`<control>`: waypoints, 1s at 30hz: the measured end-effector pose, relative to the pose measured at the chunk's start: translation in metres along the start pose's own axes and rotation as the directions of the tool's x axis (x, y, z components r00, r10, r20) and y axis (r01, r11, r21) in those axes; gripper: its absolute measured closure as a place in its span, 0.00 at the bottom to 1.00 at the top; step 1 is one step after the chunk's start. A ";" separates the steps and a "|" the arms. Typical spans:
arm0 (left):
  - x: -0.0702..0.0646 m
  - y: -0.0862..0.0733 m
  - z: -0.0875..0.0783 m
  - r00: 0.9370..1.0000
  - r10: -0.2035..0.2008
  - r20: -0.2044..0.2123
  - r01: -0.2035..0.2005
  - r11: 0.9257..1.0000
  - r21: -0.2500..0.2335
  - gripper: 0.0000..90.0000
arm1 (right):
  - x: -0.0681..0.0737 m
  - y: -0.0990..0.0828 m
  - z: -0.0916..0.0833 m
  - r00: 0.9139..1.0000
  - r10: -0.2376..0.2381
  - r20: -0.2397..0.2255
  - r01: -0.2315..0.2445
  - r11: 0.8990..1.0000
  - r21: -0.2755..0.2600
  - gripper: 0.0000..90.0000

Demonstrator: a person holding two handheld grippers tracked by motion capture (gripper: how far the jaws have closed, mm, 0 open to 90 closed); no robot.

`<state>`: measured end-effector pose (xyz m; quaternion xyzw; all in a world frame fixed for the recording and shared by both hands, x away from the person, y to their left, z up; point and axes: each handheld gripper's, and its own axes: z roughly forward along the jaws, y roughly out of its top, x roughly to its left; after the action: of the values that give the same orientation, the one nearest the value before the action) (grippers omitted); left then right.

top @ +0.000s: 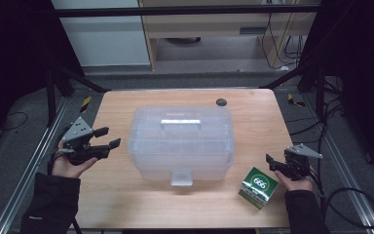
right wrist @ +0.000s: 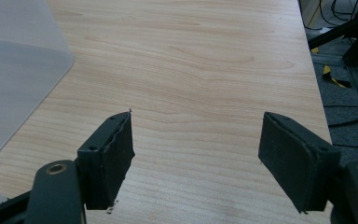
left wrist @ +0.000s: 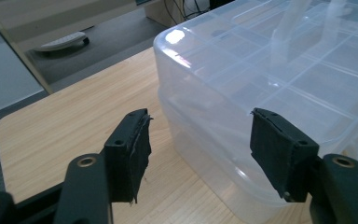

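Both sets of jaws released, nothing between them. Left gripper (top: 106,138) squared up beside the clear storage box (top: 181,141), likely to steady it. Right gripper (top: 275,163) parked beside the green carton (top: 258,187). Box sits mid-counter (top: 117,195), lid down, latch toward the person.

Storage box (top: 181,141) mid-table (top: 126,195), carton (top: 258,187) right-front

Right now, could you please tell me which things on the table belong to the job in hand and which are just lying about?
In the job:
- clear plastic box, lid shut, in front of the open left gripper
- green carton, beside the open right gripper

Lying about:
- small dark disc at the table's far edge
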<state>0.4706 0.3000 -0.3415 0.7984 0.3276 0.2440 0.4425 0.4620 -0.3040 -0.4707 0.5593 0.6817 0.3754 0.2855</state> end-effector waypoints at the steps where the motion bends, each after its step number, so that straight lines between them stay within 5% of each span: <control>1: 0.000 0.002 0.000 1.000 0.005 0.005 -0.005 1.000 0.003 0.40 | 0.000 0.000 0.001 1.000 -0.003 0.000 0.003 1.000 0.001 0.29; 13: -0.004 0.033 -0.009 0.989 0.126 0.071 -0.129 0.991 0.031 0.38 | -0.002 -0.002 0.001 1.000 -0.003 0.005 0.003 1.000 0.009 0.29; 27: -0.015 0.062 -0.003 0.963 0.229 0.140 -0.236 0.971 0.039 0.37 | 0.000 -0.002 0.004 1.000 -0.021 -0.012 0.022 1.000 0.019 0.32; 30: -0.019 0.070 0.002 0.953 0.260 0.155 -0.270 0.962 0.046 0.37 | 0.001 -0.001 0.003 1.000 -0.017 -0.019 0.018 1.000 0.019 0.32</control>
<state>0.4807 0.2573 -0.2831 0.8651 0.1919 0.2303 0.4022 0.4639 -0.3027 -0.4735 0.5524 0.6929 0.3717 0.2768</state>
